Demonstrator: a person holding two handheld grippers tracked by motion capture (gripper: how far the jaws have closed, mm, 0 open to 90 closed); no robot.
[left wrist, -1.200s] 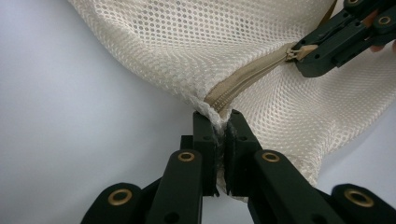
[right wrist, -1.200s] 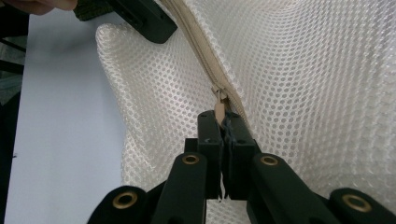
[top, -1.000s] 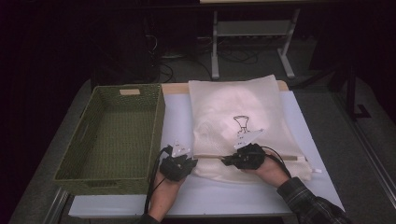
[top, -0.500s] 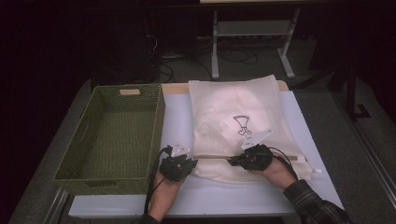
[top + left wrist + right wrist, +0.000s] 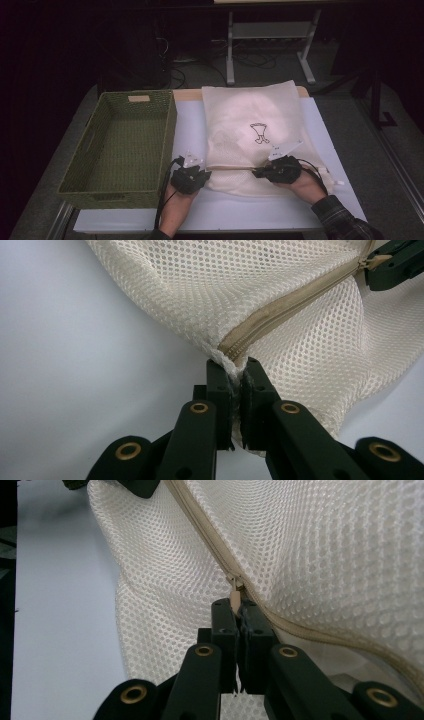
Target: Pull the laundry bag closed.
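Note:
A cream mesh bag [image 5: 252,125] with a small black print lies flat on the white table top [image 5: 190,125]. Its beige zipper [image 5: 285,310] runs along the near edge. My left gripper [image 5: 236,371] is shut on the bag's corner fabric, right where the zipper ends; in the high view it [image 5: 206,173] sits at the bag's near left corner. My right gripper [image 5: 239,609] is shut on the zipper pull [image 5: 233,599], and in the high view it [image 5: 257,173] is partway along the near edge, with the zipper [image 5: 232,169] taut between both grippers.
A green woven basket [image 5: 85,160] stands empty left of the bag, close beside my left hand. The table's front edge [image 5: 200,227] runs just under the forearms. Metal stand legs [image 5: 230,55] and cables lie on the dark floor beyond the table.
My right gripper has slid a little to the right along the zipper line, dragging the pull with it. The left gripper has held still on the corner.

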